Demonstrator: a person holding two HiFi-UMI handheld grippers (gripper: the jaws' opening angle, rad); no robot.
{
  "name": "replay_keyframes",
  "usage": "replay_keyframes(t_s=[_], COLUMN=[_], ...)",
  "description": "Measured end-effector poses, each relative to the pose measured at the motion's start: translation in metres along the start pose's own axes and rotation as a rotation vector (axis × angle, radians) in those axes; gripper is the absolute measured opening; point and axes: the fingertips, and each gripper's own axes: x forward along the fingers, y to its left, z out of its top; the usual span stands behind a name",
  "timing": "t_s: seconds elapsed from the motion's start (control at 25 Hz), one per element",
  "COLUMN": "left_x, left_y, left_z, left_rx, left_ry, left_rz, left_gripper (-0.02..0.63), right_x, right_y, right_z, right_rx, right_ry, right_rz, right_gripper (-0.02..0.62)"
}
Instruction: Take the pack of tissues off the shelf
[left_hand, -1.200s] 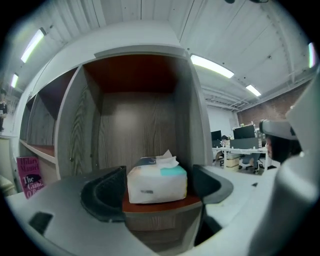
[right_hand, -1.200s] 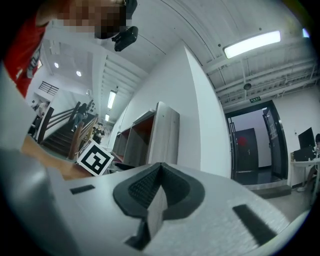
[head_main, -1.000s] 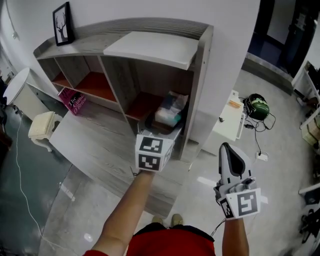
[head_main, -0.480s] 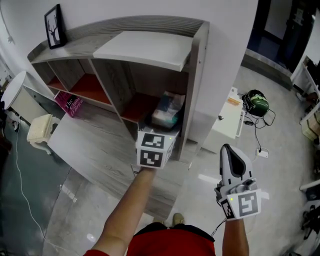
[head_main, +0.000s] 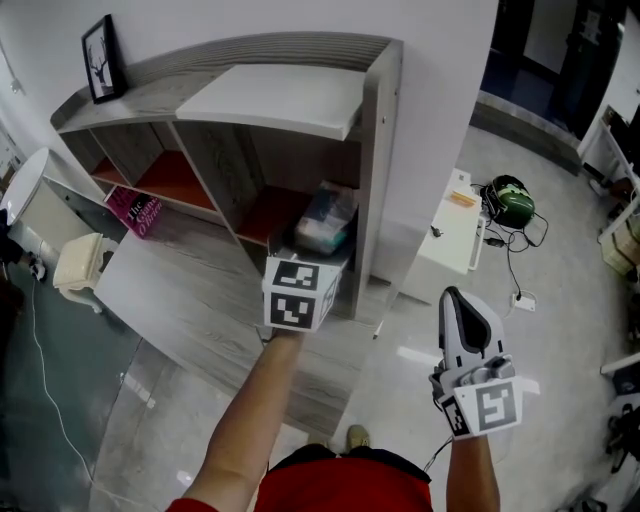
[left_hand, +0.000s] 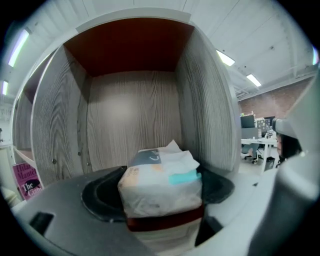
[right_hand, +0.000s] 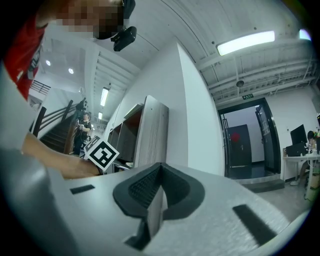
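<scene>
- Left gripper (left_hand: 161, 181): jaws spread wide, one on either side of the pack of tissues (left_hand: 160, 192) — contact between pads and pack not discernible.
- Pack of tissues: centre of left gripper view, resting at front edge of red-floored compartment, rightmost in the shelf (head_main: 383, 150).
- Right gripper (right_hand: 156, 190): jaws pressed together, nothing between — lower right of head view, well apart from shelf.

White lettering on the pink book (left_hand: 26, 181), far left of the left gripper's (left_hand: 161, 200) fingers (left_hand: 100, 197), begins "The"; the rest is blurred. The green ceiling sign (right_hand: 248, 97), high above the right gripper's (right_hand: 155, 200) fingers (right_hand: 142, 187), is too small to read.
</scene>
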Motion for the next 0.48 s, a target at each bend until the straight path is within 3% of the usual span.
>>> replay_keyframes(t_s=[0.28, 0.48], left_x=[-0.030, -0.073], left_y=[0.003, -0.003], left_z=[-0.002, 0.012], left_rx=[0.000, -0.003], left_ry=[-0.046, -0.126], left_rz=[0.027, 0.026], left_gripper=[0.404, 0.405], right_x=[0.003, 0.003], right_y=[0.014, 0.031], right_z=[0.004, 0.014], right_rx=[0.009, 0.006], right_ry=[-0.006, -0.025], right_rz=[0.037, 0.075], right_gripper=[0.005, 0.005])
